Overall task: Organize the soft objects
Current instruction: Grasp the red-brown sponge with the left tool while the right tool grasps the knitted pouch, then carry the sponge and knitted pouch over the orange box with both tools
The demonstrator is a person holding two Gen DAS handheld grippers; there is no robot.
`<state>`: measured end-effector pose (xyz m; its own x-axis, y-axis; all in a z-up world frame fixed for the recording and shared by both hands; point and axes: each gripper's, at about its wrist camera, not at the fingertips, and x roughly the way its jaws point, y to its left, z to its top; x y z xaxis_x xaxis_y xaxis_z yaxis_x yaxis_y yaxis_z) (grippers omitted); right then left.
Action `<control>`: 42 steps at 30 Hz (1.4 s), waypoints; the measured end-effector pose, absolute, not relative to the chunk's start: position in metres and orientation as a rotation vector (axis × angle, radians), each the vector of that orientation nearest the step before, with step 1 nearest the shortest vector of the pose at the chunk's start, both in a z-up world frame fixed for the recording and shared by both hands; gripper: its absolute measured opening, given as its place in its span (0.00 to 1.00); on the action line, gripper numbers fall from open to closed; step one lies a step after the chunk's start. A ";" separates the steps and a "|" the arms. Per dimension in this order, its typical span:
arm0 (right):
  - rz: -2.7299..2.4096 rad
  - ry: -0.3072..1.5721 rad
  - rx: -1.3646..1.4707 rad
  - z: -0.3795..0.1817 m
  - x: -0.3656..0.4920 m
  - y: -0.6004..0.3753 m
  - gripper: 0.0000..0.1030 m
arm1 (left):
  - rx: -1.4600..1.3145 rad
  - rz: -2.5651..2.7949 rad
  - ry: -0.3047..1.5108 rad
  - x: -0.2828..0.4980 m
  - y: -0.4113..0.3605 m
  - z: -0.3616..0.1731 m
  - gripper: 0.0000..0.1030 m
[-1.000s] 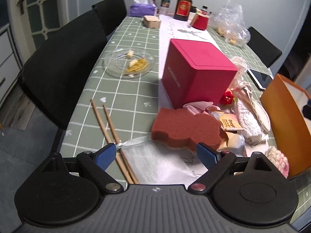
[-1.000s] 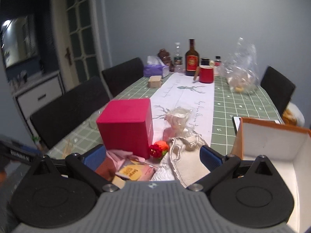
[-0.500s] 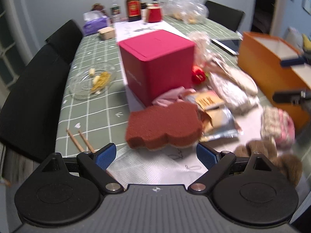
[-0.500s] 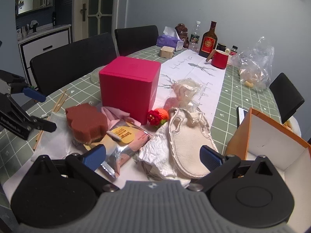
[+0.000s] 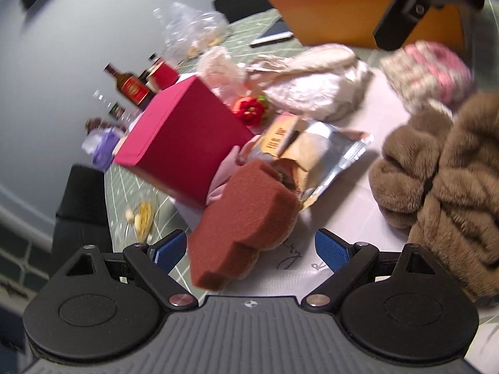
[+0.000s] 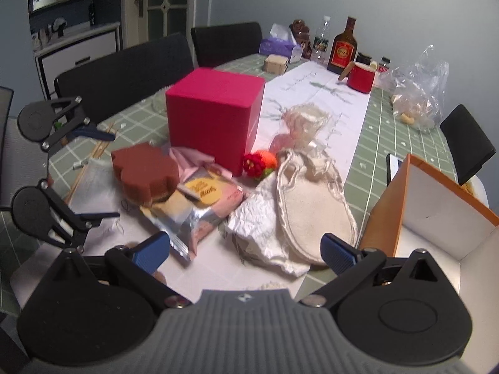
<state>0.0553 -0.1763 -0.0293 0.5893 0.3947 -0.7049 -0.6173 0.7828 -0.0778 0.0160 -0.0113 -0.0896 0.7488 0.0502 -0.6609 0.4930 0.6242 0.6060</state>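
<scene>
My left tool [image 5: 251, 249] stood released, tilted, astride the sponge [image 5: 246, 224]; my right tool [image 6: 244, 249] hung released too. I judged a skewed closure could nudge the foil packet [image 5: 315, 159] or merely clip the sponge's corner.

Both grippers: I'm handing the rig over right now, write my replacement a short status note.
Left gripper: open, empty, tilted, the scalloped brown foam sponge between its fingers but not clamped.
Right gripper: open, empty, above the cream fabric pouch on crumpled white paper.
Other soft things on the white runner: brown fur piece, pink-and-white knitted item, small red knitted flower, by the magenta cube box.
Orange cardboard box: visible interior looks empty.
Done: nothing sorted.
Left: all soft items.
</scene>
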 end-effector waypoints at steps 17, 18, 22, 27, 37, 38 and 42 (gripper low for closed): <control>0.689 0.840 -0.594 -0.068 0.042 -0.162 0.98 | 0.887 -0.264 0.737 0.046 -0.014 -0.106 0.73; 0.690 0.847 -0.610 -0.071 0.042 -0.161 0.98 | 0.871 -0.258 0.738 0.047 -0.013 -0.105 0.70; 0.683 0.862 -0.681 -0.082 0.041 -0.157 0.98 | 0.865 -0.266 0.689 0.044 -0.014 -0.102 0.62; 0.668 0.883 -0.722 -0.093 0.043 -0.156 0.98 | 0.881 -0.260 0.659 0.040 -0.017 -0.099 0.50; 0.628 0.923 -0.711 -0.101 0.050 -0.155 0.87 | 0.813 -0.222 0.642 0.041 -0.009 -0.078 0.43; 0.620 0.922 -0.708 -0.101 0.051 -0.156 0.84 | 0.805 -0.219 0.639 0.040 -0.008 -0.077 0.43; 0.617 0.927 -0.692 -0.099 0.055 -0.160 0.76 | 0.783 -0.207 0.626 0.035 -0.004 -0.069 0.41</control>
<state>0.0553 -0.1603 -0.0994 0.4636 0.1776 -0.8681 -0.7326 0.6279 -0.2628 0.0350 -0.0043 -0.0685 0.8008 0.0521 -0.5967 0.3971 0.6995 0.5941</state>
